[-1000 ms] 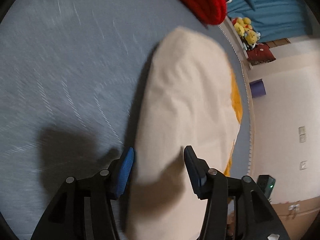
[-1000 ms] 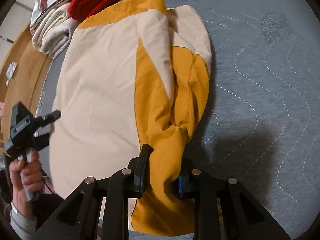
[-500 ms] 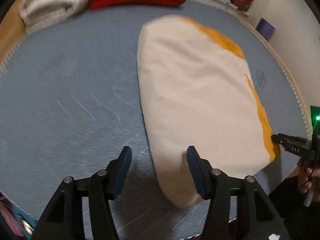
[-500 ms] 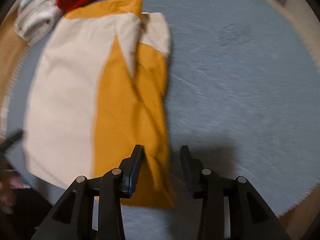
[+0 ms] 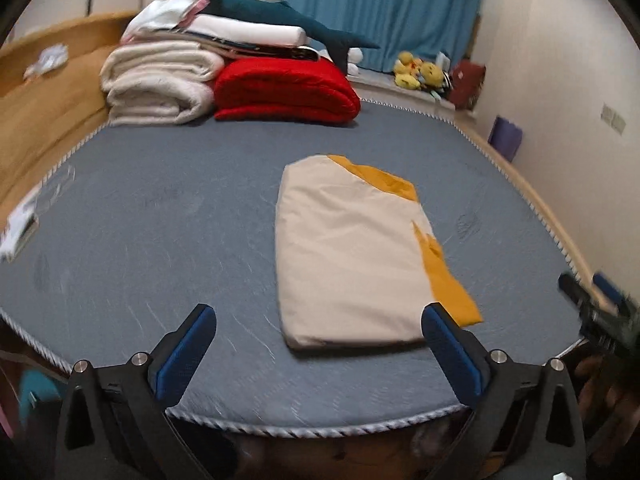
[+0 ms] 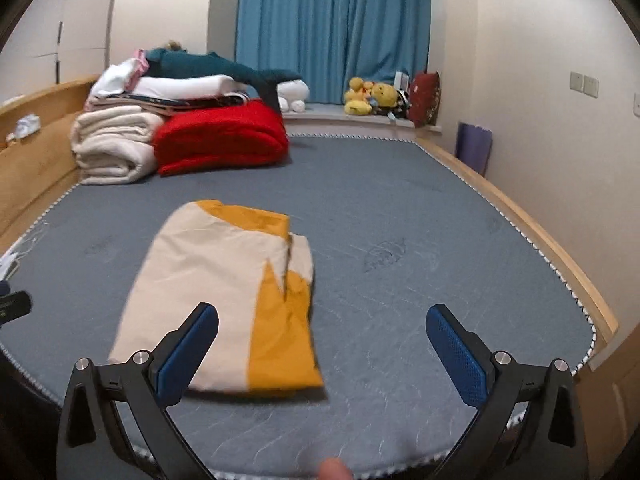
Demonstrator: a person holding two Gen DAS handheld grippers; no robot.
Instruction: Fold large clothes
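A cream and mustard-yellow garment (image 5: pixel 352 256) lies folded into a flat rectangle on the grey mattress (image 5: pixel 168 216). It also shows in the right wrist view (image 6: pixel 224 296). My left gripper (image 5: pixel 318 344) is open and empty, held back above the mattress's near edge, just short of the garment. My right gripper (image 6: pixel 322 348) is open and empty too, above the near edge, with the garment's yellow side ahead and left of it. The right gripper (image 5: pixel 600 312) appears blurred at the right of the left wrist view.
Folded cream blankets (image 5: pixel 156 80), a red blanket (image 5: pixel 284 92) and a stack of linens with a teal plush (image 5: pixel 288 24) sit at the mattress's far end. A wooden bed frame (image 6: pixel 532 232) borders it. Yellow plush toys (image 6: pixel 368 96) and a blue curtain (image 6: pixel 332 28) stand behind.
The right gripper let go of the yellow sleeve and opened. Both grippers pulled back and rose from the garment, jaws opening wide. The garment now lies folded flat.
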